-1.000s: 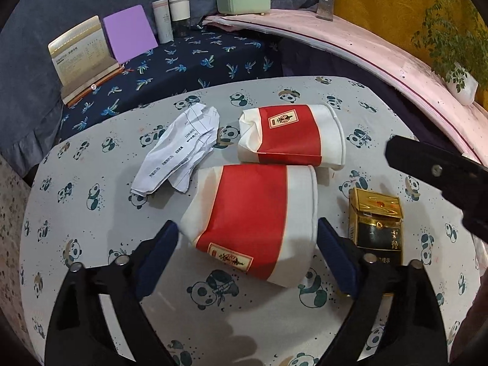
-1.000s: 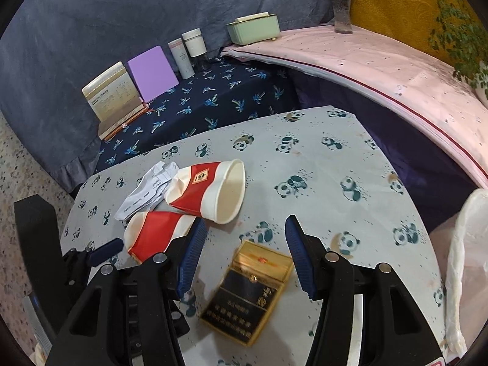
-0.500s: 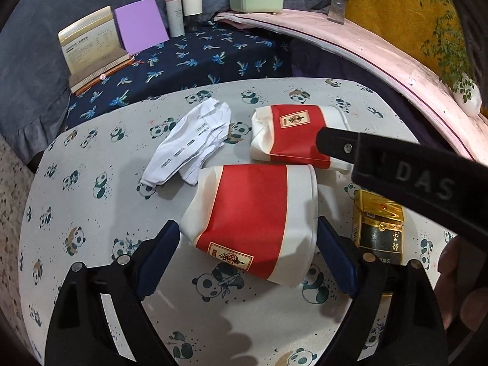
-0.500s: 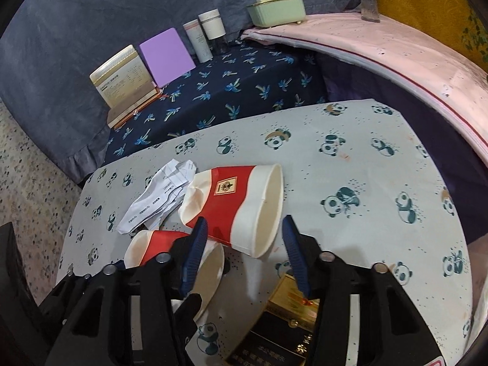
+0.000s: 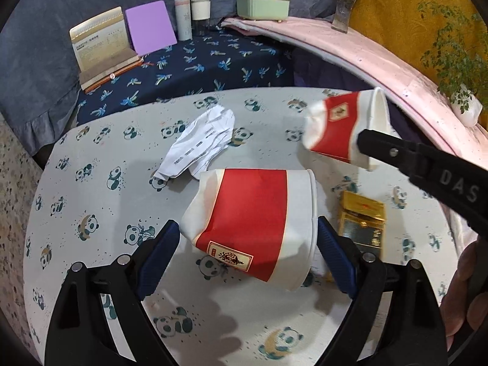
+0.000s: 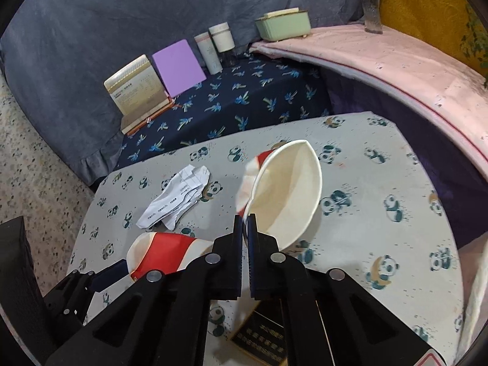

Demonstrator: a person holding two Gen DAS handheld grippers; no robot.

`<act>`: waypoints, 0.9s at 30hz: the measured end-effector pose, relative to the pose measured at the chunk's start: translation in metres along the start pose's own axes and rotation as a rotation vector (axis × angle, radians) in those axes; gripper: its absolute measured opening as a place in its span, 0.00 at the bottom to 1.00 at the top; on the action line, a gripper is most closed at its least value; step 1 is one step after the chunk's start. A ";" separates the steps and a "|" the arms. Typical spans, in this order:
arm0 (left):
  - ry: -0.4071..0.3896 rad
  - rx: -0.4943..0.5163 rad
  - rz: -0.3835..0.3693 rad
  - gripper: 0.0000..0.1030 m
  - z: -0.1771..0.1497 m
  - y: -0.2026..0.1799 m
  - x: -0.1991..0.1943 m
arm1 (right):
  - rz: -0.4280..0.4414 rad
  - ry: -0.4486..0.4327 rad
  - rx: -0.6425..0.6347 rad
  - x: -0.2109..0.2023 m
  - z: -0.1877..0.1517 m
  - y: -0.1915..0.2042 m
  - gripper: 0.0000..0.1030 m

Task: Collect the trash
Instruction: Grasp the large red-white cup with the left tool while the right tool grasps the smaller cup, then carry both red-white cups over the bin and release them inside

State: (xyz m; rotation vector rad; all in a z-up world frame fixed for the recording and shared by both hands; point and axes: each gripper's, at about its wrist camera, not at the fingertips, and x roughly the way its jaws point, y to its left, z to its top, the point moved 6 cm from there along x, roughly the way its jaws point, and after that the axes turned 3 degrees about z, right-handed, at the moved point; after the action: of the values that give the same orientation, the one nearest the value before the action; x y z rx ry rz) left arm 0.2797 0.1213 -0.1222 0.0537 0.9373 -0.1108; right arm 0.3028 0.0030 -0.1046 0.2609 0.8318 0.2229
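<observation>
Two crushed red-and-white paper cups, a crumpled white paper [image 5: 199,143] and a gold-and-black cigarette box [image 5: 361,222] are on the panda-print table [image 5: 91,201]. My left gripper [image 5: 245,254] is open, with its jaws on either side of the near cup [image 5: 253,222], which lies on the table. My right gripper [image 6: 245,228] is shut on the rim of the far cup [image 6: 289,189] and holds it lifted off the table; this cup also shows in the left wrist view [image 5: 338,128]. The crumpled paper also shows in the right wrist view [image 6: 177,201].
A low bench with a dark palm-print cloth [image 5: 198,64] stands behind the table with a booklet [image 5: 100,45], a purple card, two bottles [image 5: 192,15] and a green box [image 5: 262,6]. A pink ledge [image 5: 381,61] with a vase and a plant curves along the right. A white bag [image 6: 479,277] hangs at the right edge.
My right gripper has closed on the far cup's rim and lifted it off the table, up and to the right. My left gripper stays open around the near cup.
</observation>
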 end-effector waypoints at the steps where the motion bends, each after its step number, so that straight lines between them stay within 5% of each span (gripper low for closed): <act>1: -0.007 0.004 -0.003 0.83 0.001 -0.003 -0.005 | -0.005 -0.012 0.006 -0.009 0.001 -0.003 0.03; 14: -0.090 0.089 -0.071 0.83 0.007 -0.074 -0.066 | -0.083 -0.141 0.094 -0.109 -0.012 -0.064 0.03; 27: -0.107 0.253 -0.222 0.83 -0.021 -0.218 -0.108 | -0.226 -0.249 0.240 -0.223 -0.057 -0.176 0.03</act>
State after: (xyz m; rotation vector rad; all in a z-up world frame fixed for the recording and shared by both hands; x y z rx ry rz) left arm 0.1737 -0.0852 -0.0469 0.1759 0.8157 -0.4334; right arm 0.1301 -0.2210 -0.0412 0.4078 0.6336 -0.1213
